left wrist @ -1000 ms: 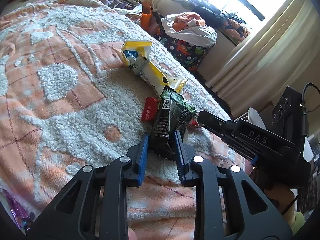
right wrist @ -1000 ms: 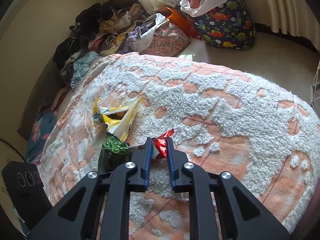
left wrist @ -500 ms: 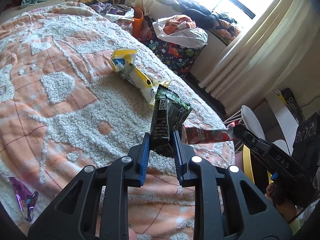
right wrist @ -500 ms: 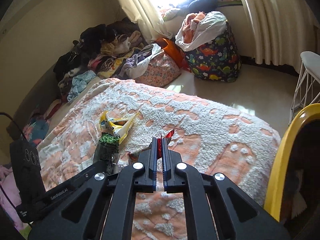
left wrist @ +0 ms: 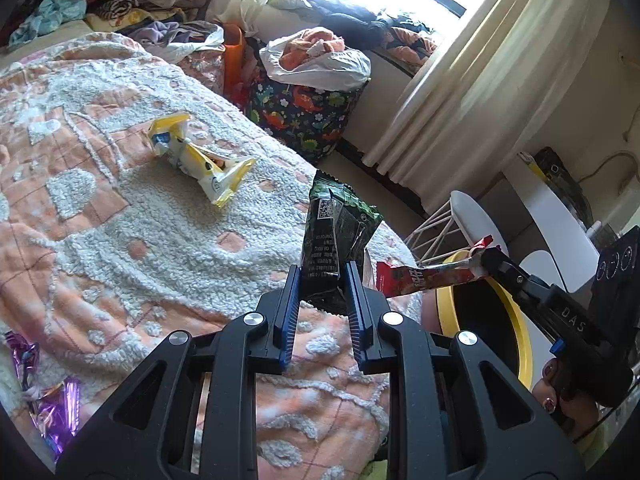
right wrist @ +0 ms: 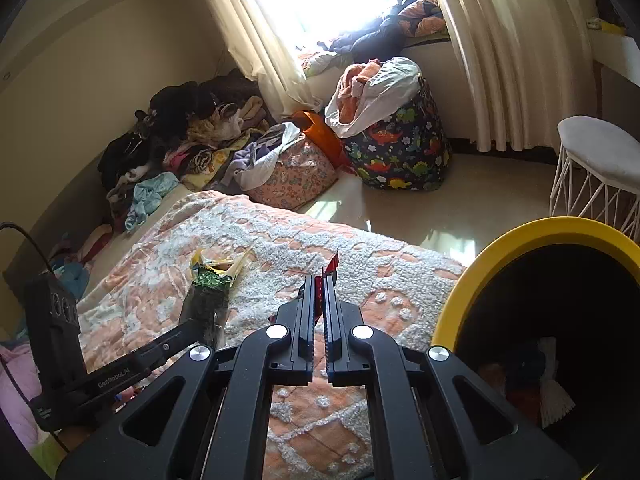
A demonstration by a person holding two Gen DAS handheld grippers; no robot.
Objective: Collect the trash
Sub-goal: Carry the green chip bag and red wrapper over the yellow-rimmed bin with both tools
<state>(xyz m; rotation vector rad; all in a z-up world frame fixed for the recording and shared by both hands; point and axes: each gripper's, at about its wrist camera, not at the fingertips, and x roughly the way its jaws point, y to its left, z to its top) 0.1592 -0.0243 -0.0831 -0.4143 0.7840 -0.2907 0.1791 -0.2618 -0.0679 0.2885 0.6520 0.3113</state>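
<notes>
My left gripper is shut on a dark green snack wrapper, which stands upright above the bed. My right gripper is shut on a thin red wrapper; the left wrist view shows that red wrapper hanging sideways from the right gripper, over the near rim of a yellow bin. The same bin fills the lower right of the right wrist view, with trash inside. A yellow and white wrapper lies on the orange and white bedspread.
Purple foil wrappers lie at the bed's near left edge. A dinosaur-print bag full of clothes stands on the floor by the curtains. Clothes are piled along the far wall. A white wire stool stands beyond the bin.
Both grippers have lifted their wrappers off the bed and swung right toward the yellow bin, which has come into view. The right jaws have closed tight on the red wrapper.
</notes>
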